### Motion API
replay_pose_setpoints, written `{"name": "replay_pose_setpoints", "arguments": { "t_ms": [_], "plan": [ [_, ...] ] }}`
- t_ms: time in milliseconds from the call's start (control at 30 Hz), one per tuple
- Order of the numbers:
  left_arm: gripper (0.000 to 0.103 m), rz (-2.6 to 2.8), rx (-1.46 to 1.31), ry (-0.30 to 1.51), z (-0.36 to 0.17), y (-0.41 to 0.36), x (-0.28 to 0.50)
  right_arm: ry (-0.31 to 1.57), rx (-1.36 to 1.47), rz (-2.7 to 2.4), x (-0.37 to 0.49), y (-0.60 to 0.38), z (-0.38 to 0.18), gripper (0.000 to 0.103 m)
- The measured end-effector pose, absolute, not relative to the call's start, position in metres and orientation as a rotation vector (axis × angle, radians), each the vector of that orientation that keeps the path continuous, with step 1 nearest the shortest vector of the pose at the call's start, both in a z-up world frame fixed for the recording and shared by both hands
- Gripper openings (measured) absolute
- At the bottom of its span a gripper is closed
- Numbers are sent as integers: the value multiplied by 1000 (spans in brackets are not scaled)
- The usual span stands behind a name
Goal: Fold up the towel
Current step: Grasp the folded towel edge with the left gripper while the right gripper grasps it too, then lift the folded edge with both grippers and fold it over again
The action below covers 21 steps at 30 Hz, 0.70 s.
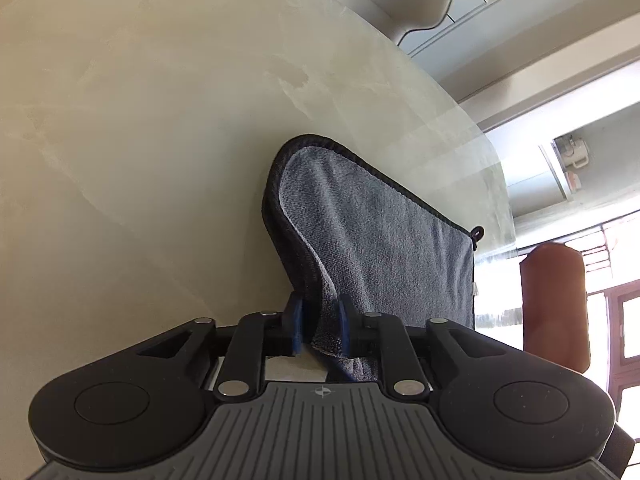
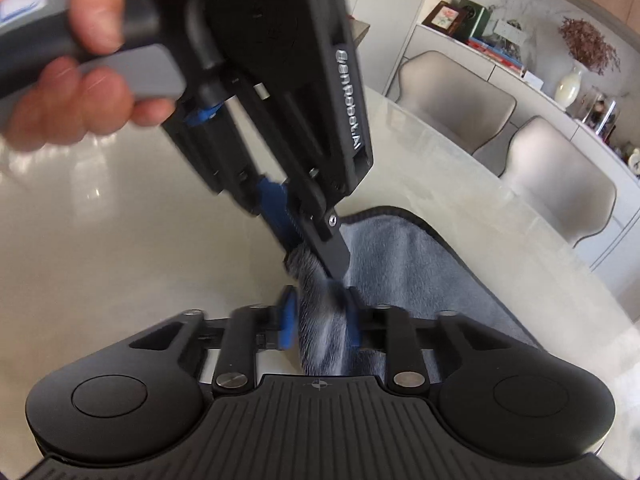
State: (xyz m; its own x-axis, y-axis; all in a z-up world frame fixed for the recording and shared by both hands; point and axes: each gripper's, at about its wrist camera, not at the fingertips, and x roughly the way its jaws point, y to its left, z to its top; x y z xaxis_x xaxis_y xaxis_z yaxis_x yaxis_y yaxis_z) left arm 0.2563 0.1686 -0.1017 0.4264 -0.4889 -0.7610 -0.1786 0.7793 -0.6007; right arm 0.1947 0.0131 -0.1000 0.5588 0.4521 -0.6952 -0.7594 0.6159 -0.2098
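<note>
A grey towel (image 1: 368, 236) with a dark hem lies on the pale marble table (image 1: 140, 140), one edge lifted. My left gripper (image 1: 320, 320) is shut on that lifted edge. In the right wrist view the towel (image 2: 420, 264) spreads to the right, and my right gripper (image 2: 320, 316) is shut on a bunched part of it. The left gripper (image 2: 316, 258) comes down from the upper left, held by a hand, and pinches the same bunch just beyond my right fingertips (image 2: 289, 316).
Two beige chairs (image 2: 452, 100) stand at the far side of the table. A shelf unit with books and a white vase (image 2: 568, 88) is behind them. A brown cylinder (image 1: 554, 304) stands past the table's edge near a bright window.
</note>
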Motion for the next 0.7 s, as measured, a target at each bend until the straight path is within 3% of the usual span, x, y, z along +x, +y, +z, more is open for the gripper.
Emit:
{"name": "replay_pose_setpoints", "arguments": {
  "t_ms": [67,133,367,700],
  "plan": [
    [51,-198,-716,1113,-102,177,255,658,-480,745,201,8,-97,7],
    [60,-162,-731,1088,-101,186,255,665,-433,733,206,1,-92,7],
    [66,-154,-861,1119,-118,199,275,687,-294,726,218,-18,-73,7],
    [64,-182,-978,1138,-141,191,309,690,-276,761,220,-27,-72,7]
  ]
}}
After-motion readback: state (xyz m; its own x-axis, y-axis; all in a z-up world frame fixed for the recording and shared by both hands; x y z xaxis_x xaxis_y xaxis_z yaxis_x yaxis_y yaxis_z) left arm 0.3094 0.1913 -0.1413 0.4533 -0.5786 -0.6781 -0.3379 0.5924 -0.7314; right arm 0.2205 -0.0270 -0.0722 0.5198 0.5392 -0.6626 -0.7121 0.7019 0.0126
